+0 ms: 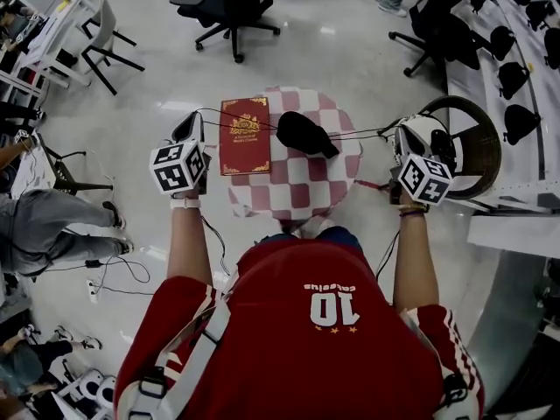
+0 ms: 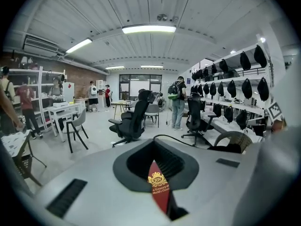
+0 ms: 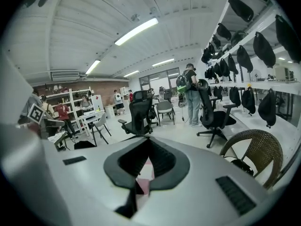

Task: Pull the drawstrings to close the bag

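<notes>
Bag (image 1: 306, 134): small and black. It lies on the round table, slightly toward 1 o'clock of the tabletop's middle. Here 12 o'clock points away from the person.
Drawstrings (image 1: 366, 132): thin black cords leave the bag toward 9 o'clock and 3 o'clock. They run nearly straight to a gripper on each side. The 9 o'clock cords cross above the book.
Left gripper (image 1: 194, 119): held off the table's edge at 9 o'clock. Its jaws (image 2: 154, 147) are clenched together on a cord (image 2: 181, 139), which leaves the jaw tips toward the bag.
Right gripper (image 1: 404, 128): held off the table's edge at 3 o'clock. Its jaws (image 3: 146, 145) are pressed together on the other cord end, with only a narrow slit between them.
Table (image 1: 302, 186): small and round, covered by a red-and-white checked cloth.
Book (image 1: 244, 136): red with gold print. It lies flat at 10 o'clock on the tabletop, just beside the bag. A sliver of its cover (image 2: 157, 187) shows through the left jaws' slit.
Person (image 1: 297, 339): in a red shirt at 6 o'clock, with both forearms reaching forward.
Wicker chair (image 1: 477, 147): at 3 o'clock, just beyond the right gripper.
Office chair (image 1: 229, 3): black, at 12 o'clock, well apart from the table.
</notes>
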Demonstrator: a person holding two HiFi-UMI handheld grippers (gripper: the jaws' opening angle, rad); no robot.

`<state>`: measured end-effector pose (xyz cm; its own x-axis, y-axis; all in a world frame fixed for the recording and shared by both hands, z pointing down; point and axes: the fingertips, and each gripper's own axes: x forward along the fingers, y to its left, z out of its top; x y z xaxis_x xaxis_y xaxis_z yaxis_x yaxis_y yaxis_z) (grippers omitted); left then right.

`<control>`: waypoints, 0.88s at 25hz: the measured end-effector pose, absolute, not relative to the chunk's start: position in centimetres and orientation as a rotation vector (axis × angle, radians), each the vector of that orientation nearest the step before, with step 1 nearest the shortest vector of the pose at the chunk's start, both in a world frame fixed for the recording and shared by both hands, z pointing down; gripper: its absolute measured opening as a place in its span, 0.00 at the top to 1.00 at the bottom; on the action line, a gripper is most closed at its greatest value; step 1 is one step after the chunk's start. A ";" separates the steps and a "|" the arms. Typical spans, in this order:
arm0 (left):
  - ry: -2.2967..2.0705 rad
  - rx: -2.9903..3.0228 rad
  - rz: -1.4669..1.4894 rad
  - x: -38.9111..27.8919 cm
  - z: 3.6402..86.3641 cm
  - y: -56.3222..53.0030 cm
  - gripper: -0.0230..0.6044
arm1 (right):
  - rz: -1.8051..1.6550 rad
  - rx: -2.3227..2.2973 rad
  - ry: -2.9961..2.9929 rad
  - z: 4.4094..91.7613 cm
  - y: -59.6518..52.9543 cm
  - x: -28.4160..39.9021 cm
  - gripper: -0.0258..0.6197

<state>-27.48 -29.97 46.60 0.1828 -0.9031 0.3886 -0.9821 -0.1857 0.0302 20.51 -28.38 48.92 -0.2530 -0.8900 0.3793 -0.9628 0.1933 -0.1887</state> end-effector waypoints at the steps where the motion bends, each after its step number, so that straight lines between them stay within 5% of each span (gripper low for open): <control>1: -1.796 2.184 0.418 -27.5 46.9 -30.0 0.95 | 0.588 1.787 -2.272 49.2 -28.4 20.5 0.94; 22: -1.619 2.207 0.546 -23.1 52.0 -31.0 0.95 | 0.744 1.464 -2.215 58.4 -27.1 15.1 0.93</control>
<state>-23.11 -31.03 51.95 0.2736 -0.8223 0.4990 -0.9566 -0.2868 0.0517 15.13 -27.06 58.39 -0.3839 -0.7206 0.5774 -0.9230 0.3168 -0.2183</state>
